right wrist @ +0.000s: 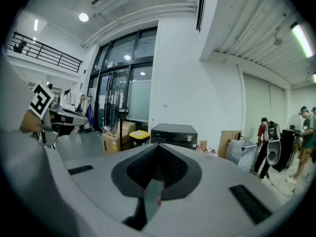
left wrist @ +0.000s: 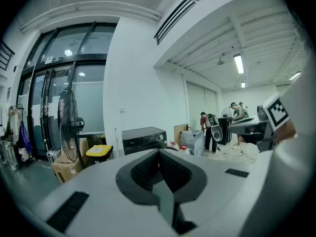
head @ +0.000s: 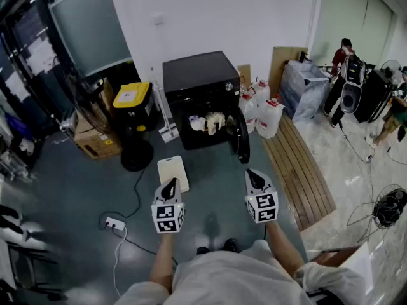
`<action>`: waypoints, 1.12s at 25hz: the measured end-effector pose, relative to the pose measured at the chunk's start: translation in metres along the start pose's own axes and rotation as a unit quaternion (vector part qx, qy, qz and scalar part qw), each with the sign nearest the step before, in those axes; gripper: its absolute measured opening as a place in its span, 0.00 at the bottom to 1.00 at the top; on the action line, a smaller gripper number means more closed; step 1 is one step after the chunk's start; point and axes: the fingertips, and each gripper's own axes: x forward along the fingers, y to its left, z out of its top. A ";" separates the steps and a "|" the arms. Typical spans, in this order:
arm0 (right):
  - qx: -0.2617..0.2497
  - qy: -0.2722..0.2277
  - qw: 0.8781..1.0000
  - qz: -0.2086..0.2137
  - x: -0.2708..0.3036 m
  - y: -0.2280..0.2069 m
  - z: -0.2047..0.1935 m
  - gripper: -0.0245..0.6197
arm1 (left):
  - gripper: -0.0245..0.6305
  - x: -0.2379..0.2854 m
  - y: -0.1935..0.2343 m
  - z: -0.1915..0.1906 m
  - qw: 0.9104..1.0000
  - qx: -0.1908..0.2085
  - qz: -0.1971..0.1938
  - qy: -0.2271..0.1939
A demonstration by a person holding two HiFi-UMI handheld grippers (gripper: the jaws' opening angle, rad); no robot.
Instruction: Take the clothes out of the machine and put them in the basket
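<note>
A: Where to find the laundry?
B: Inside the black machine (head: pixel 200 81) on the floor by the far wall, door (head: pixel 241 137) swung open. Probably the basket (head: pixel 173 172), white, on the floor just in front. Pale clothes (head: pixel 208 122) bunched at the drum's mouth.
A: And handling?
B: Likely soft, light, floppy, prone to trailing; best pinched at a thick bunched fold. Left gripper (head: pixel 169 185) and right gripper (head: pixel 255 178) well short of the machine, fingers (right wrist: pixel 170 169) pressed together, holding nothing.

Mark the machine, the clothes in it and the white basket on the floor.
machine (head: pixel 198 72): head view, on its black top panel.
clothes (head: pixel 213 122): head view, on the pale bundle inside the machine's opening.
white basket (head: pixel 172 160): head view, on its far rim.
</note>
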 end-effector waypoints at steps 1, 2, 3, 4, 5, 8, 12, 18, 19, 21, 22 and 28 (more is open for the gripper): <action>-0.001 -0.001 1.000 0.000 0.001 -0.002 0.000 0.07 | 0.07 0.002 -0.002 0.000 1.000 0.000 0.000 0.000; -0.002 -0.002 1.000 -0.001 0.002 -0.004 -0.001 0.07 | 0.07 0.004 -0.003 0.000 1.000 0.000 0.001 0.000; -0.003 -0.003 1.000 -0.001 0.002 -0.006 -0.001 0.07 | 0.07 0.006 -0.004 0.000 1.000 0.001 0.002 -0.001; -0.003 -0.005 1.000 -0.001 0.002 -0.008 -0.001 0.07 | 0.07 0.007 -0.005 0.000 1.000 0.002 0.003 0.000; -0.004 -0.006 1.000 -0.001 0.002 -0.009 -0.001 0.07 | 0.07 0.008 -0.007 0.000 1.000 0.003 0.004 0.000; -0.003 -0.005 1.000 0.003 0.001 -0.016 -0.005 0.07 | 0.07 0.013 -0.013 0.001 1.000 0.004 0.007 0.000; 0.005 -0.006 1.000 0.012 0.000 -0.027 -0.007 0.07 | 0.07 0.020 -0.024 0.003 1.000 0.004 0.010 0.003; 0.004 -0.009 1.000 0.023 0.003 -0.040 -0.013 0.07 | 0.07 0.029 -0.031 0.001 1.000 0.003 0.022 0.004; 0.003 -0.009 1.000 0.024 0.003 -0.042 -0.014 0.07 | 0.07 0.030 -0.033 0.000 1.000 0.003 0.025 0.005; 0.003 -0.007 1.000 0.025 0.003 -0.045 -0.017 0.07 | 0.07 0.032 -0.036 -0.001 1.000 0.003 0.029 0.007; 0.002 -0.007 1.000 0.025 0.003 -0.046 -0.019 0.07 | 0.07 0.032 -0.037 -0.002 0.999 0.003 0.031 0.008; -0.002 -0.004 0.999 0.036 0.014 -0.049 -0.019 0.07 | 0.07 0.042 -0.036 -0.003 0.999 0.001 0.037 0.010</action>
